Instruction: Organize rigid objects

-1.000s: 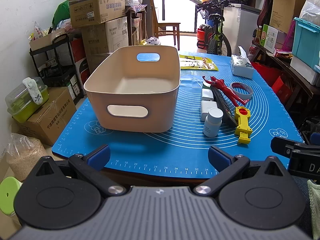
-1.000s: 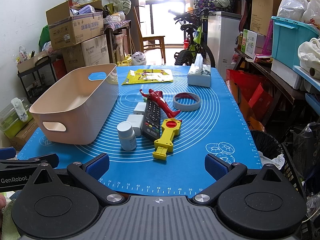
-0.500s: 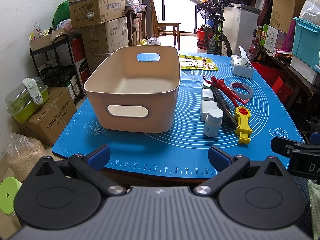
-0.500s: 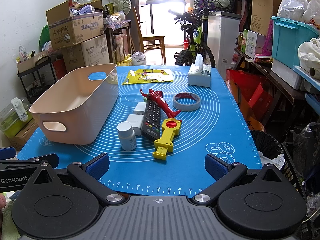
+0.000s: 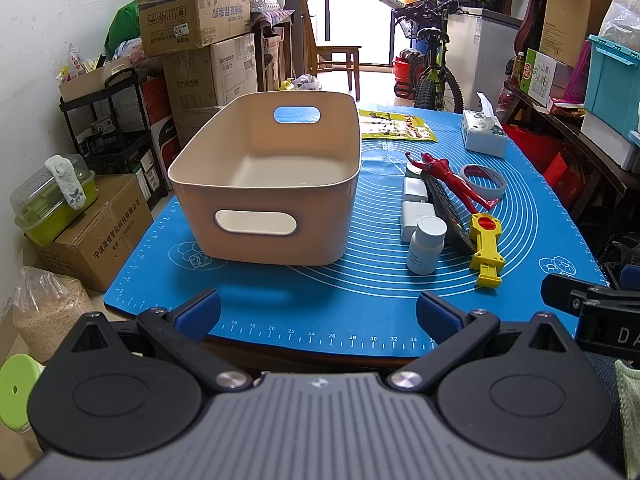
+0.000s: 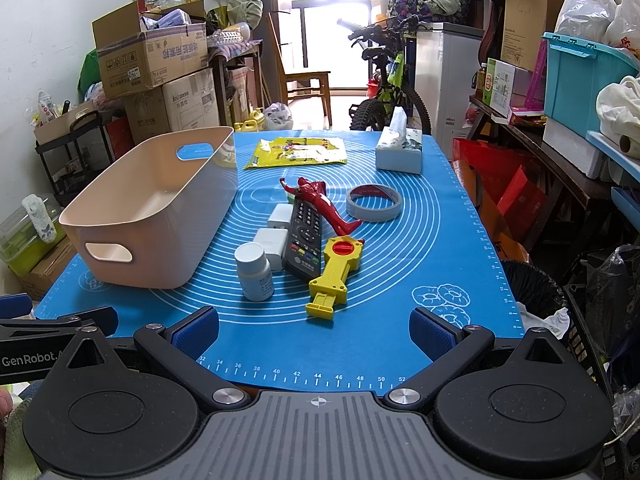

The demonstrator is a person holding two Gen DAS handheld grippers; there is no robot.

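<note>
An empty beige bin (image 5: 264,184) (image 6: 160,208) stands on the left of the blue mat (image 6: 400,264). To its right lie a white pill bottle (image 6: 254,272) (image 5: 426,245), two white chargers (image 6: 272,246), a black remote (image 6: 305,240), a red toy figure (image 6: 324,206), a yellow toy tool (image 6: 334,272) (image 5: 486,250) and a tape roll (image 6: 374,202). My left gripper (image 5: 318,312) hangs open at the mat's near edge, in front of the bin. My right gripper (image 6: 314,330) is open too, just short of the yellow tool. Neither holds anything.
A tissue box (image 6: 399,148) and a yellow packet (image 6: 298,152) lie at the mat's far end. Cardboard boxes (image 5: 192,12) and a shelf crowd the left wall. A bicycle (image 6: 384,92) and a cluttered side table (image 6: 540,140) stand behind and right.
</note>
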